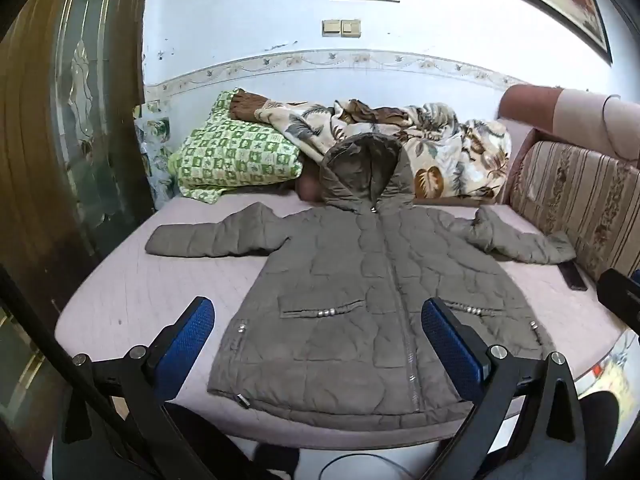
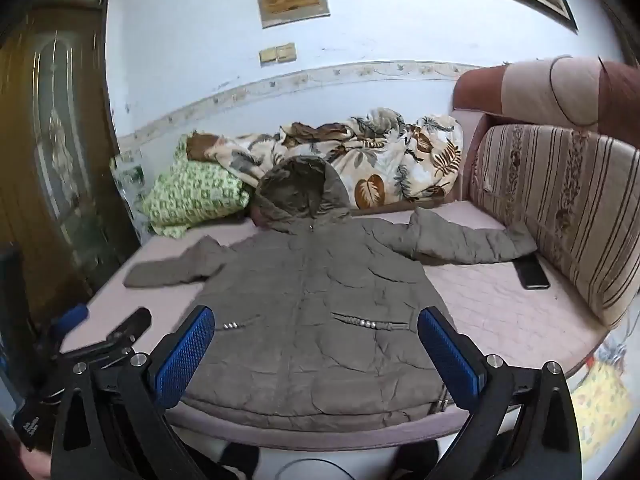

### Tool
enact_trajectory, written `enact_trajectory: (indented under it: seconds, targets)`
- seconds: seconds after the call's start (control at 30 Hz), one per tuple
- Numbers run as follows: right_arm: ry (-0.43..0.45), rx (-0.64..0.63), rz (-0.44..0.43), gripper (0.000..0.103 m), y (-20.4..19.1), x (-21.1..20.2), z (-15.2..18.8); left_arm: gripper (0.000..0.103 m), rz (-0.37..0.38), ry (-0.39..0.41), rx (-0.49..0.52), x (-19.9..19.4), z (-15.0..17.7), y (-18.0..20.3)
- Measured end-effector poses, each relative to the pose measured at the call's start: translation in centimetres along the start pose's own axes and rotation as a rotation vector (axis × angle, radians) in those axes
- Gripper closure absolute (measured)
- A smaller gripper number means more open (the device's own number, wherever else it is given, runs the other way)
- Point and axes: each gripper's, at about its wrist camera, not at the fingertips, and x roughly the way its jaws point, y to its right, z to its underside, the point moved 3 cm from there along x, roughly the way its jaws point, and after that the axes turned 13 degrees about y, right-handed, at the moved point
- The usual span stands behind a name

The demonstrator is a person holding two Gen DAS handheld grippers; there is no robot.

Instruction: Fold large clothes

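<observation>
Where hood [image 1: 366,172] overlaps blanket [image 1: 448,152], pillow [image 1: 232,156] half-hidden

The jacket [image 1: 360,300] is noted as matt, quilted, puffy cloth with metal snaps. Gripper pads [image 1: 188,344] are seen in textured blue rubber-like material on matt black plastic. The blanket [image 1: 432,152] appears fleecy.

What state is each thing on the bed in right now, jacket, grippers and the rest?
Jacket: flat, front up, zipped, sleeves out, unfolded.
Hood: propped up against the blanket.
Left gripper: open, empty.
Right gripper: open, empty.
Blanket: crumpled.
Green pillow: lying at the bed's far end.
Phone: flat, screen dark.
</observation>
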Motion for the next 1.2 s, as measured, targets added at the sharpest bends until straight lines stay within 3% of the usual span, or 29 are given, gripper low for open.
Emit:
enact_trajectory:
  seconds: [0.27,0.47,1.2]
  targets:
    - [-0.084,-0.005,-0.042,0.0,-0.7,0.8,2.2,0.0,-0.015,-0.143,0.011,1.8,2.7,-0.3]
    - [-0.089,-0.025,-0.052,0.0,-1.3,0.9,2.2,0.0,-0.027,-0.172,0.004,1.8,2.8,-0.3]
    - [-0.133,-0.012,-0.057,0.0,-1.2,2.1,2.6,0.0,0.001,-0.112,0.027,3.0,4.4,-1.1]
